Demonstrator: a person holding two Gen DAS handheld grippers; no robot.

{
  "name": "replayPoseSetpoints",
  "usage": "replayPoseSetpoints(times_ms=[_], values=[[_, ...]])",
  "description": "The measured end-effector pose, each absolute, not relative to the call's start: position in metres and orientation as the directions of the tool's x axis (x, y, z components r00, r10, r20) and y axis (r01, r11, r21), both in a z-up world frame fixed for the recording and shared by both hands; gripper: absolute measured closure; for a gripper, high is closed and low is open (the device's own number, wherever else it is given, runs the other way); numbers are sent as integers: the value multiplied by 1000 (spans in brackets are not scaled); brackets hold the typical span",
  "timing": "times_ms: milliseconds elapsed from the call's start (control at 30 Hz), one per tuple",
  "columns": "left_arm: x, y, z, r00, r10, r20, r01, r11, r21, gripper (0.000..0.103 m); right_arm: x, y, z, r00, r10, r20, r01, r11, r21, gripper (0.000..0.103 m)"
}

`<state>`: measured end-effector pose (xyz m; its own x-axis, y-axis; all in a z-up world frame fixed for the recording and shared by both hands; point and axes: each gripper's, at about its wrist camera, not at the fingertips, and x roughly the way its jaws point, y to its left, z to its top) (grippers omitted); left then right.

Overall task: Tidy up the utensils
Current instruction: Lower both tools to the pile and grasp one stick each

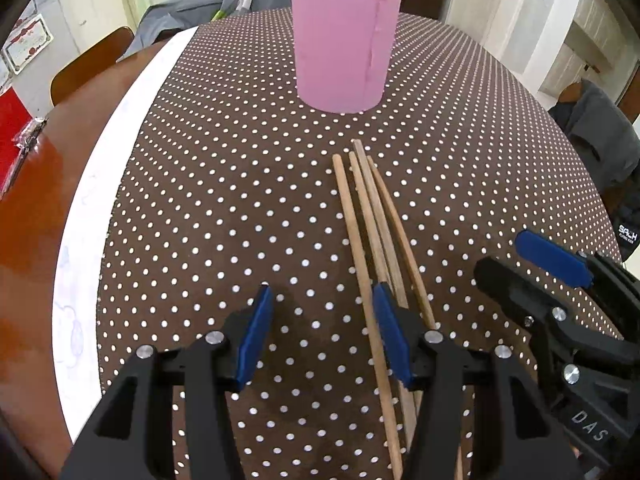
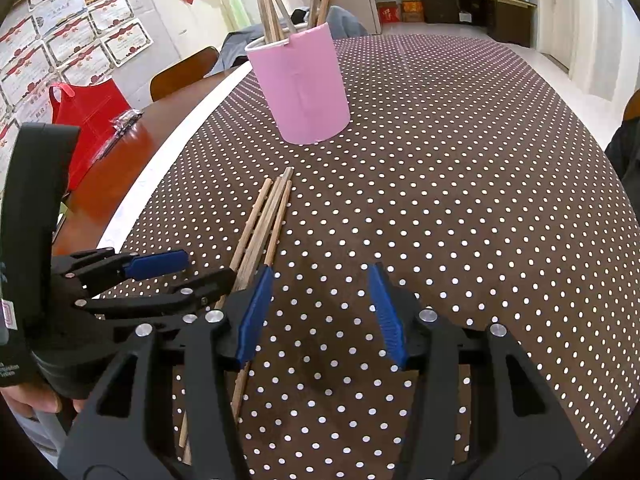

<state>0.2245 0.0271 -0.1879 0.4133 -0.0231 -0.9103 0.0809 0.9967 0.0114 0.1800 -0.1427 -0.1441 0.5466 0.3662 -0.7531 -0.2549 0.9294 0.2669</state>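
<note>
Several wooden chopsticks (image 1: 370,216) lie side by side on the polka-dot tablecloth (image 1: 224,200), pointing at a pink cup (image 1: 344,44) that holds more chopsticks. My left gripper (image 1: 322,332) is open and empty just above the cloth, its right finger over the near part of the loose chopsticks. My right gripper (image 2: 320,312) is open and empty, just right of the same chopsticks (image 2: 268,216). The pink cup (image 2: 302,88) stands beyond them. Each gripper shows in the other's view: the right one (image 1: 560,280), the left one (image 2: 160,276).
A white strip (image 1: 92,200) borders the cloth on the left, then bare brown table (image 1: 28,216). A red bag (image 2: 88,116) sits there. Wooden chairs (image 2: 184,72) and grey jackets (image 1: 600,132) stand around the table.
</note>
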Motion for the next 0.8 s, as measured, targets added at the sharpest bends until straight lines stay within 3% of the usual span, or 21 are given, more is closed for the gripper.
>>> replayPoseSetpoints(times_ms=[167,233,367,800], values=[[230,29,-189,431,-14,-902,62,998,14,53,181,-145,-145,537,365,-760,-259,929,263,53],[235,34,-189,439,3,-899,43,999,24,71,183,-145,-145,528,362,-768,-263,930,258,53],[239,47,-187,434,-7,-901,7,1000,-5,93,191,-137,-146,490,354,-797,-283,929,239,53],[239,69,-188,451,-121,-884,-22,989,-147,97,212,-93,-151,391,246,-887,-317,941,121,53]])
